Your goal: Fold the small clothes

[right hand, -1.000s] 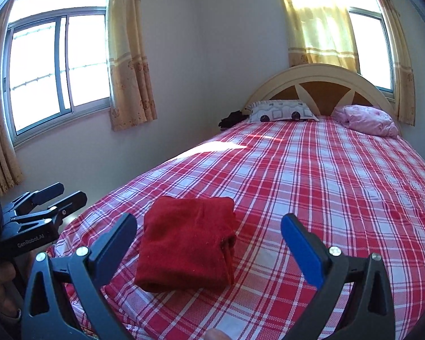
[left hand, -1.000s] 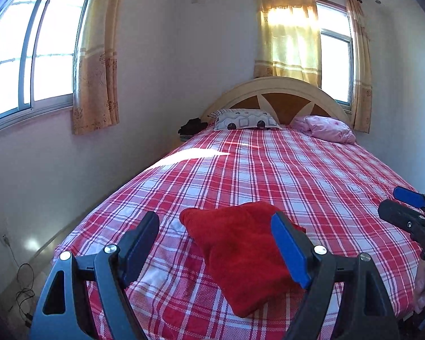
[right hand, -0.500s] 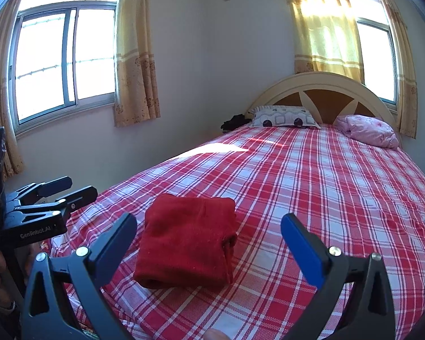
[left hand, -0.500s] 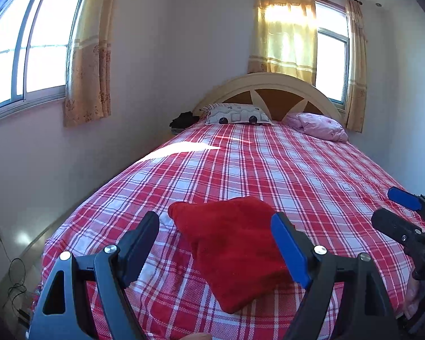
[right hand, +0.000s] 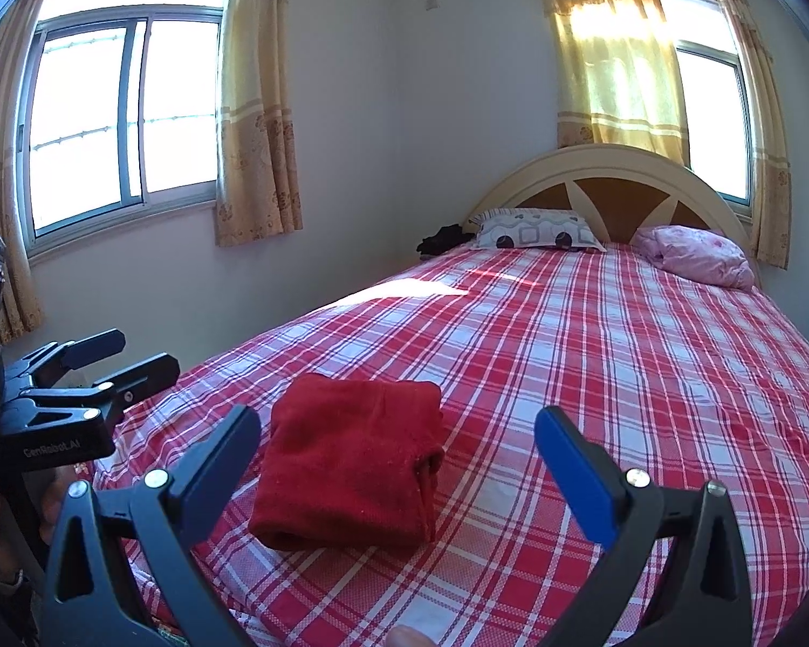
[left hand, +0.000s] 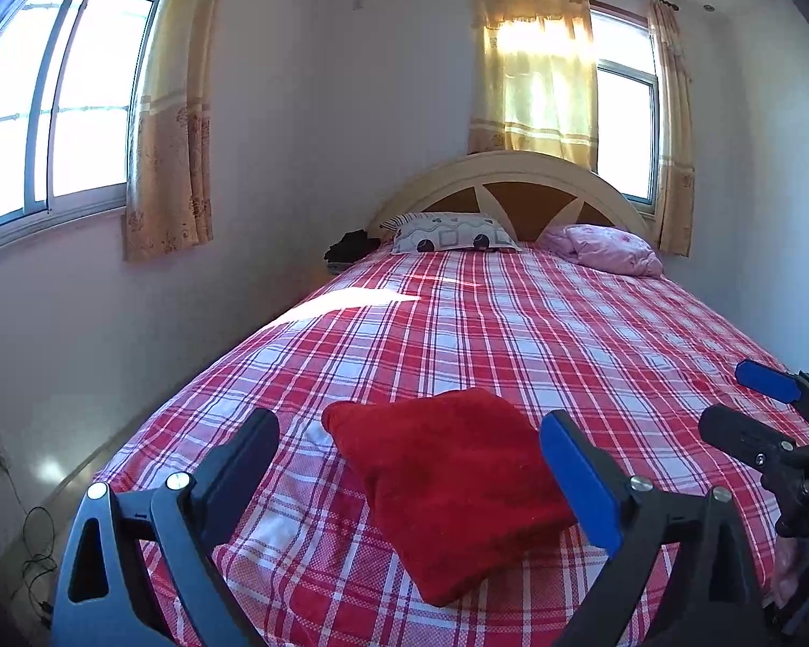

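Observation:
A red garment (left hand: 447,480) lies folded into a thick rectangle near the foot of the bed, on the red plaid bedspread (left hand: 539,334). It also shows in the right wrist view (right hand: 350,458). My left gripper (left hand: 404,463) is open and empty, held above and in front of the garment; it appears at the left edge of the right wrist view (right hand: 102,361). My right gripper (right hand: 396,458) is open and empty, raised off the bed to the garment's right; it shows at the right edge of the left wrist view (left hand: 749,404).
A patterned pillow (left hand: 450,232) and a pink bundle (left hand: 604,248) lie by the arched headboard (left hand: 512,183). A dark item (left hand: 350,245) sits beside the bed's far left corner. Wall and curtained windows run along the left; cables (left hand: 32,539) lie on the floor.
Both grippers have drawn back and risen slightly from the bed, so the views tilt up. The folded red garment has stayed in place.

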A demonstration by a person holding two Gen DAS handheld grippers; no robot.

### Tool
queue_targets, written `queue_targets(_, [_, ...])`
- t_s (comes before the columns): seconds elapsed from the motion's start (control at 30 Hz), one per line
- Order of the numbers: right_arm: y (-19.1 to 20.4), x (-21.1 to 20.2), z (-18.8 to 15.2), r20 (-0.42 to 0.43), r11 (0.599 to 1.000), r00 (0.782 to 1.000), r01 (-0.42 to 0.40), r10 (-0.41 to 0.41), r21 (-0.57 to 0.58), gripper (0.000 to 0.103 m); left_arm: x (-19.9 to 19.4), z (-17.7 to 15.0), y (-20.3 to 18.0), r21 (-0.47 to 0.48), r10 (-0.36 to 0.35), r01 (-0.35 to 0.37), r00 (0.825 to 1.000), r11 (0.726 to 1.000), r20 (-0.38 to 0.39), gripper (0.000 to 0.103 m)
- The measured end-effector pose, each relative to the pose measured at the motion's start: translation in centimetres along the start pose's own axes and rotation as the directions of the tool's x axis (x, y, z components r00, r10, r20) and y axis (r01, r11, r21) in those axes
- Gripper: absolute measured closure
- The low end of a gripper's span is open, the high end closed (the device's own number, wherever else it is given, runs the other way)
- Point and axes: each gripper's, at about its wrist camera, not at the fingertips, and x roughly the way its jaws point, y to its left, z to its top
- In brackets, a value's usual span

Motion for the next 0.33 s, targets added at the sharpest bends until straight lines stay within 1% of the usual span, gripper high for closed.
queue_targets(0.1, [0.16,0.18,-0.17,-0.008,1.000,1.000,-0.003,0.003,-0.006,0.000,0.09,-0.09,0.22,-0.006,-0.007,0.007,1.000,1.000,0.001,0.005])
queue_targets(0.2, [0.43,0.44,-0.35,-0.015,1.000,1.000,-0.002,0.002,-0.013,0.000,-0.29,-0.24,0.34,-0.015,-0.001,0.001,1.000,1.000,0.030,0.005])
queue_targets(0.33, [0.64,0.48,-0.49,-0.017,1.000,1.000,0.000,0.000,-0.022,0.000,-0.39,-0.19,0.38,-0.011,-0.009,0.010,0.999,1.000,0.045,0.005])
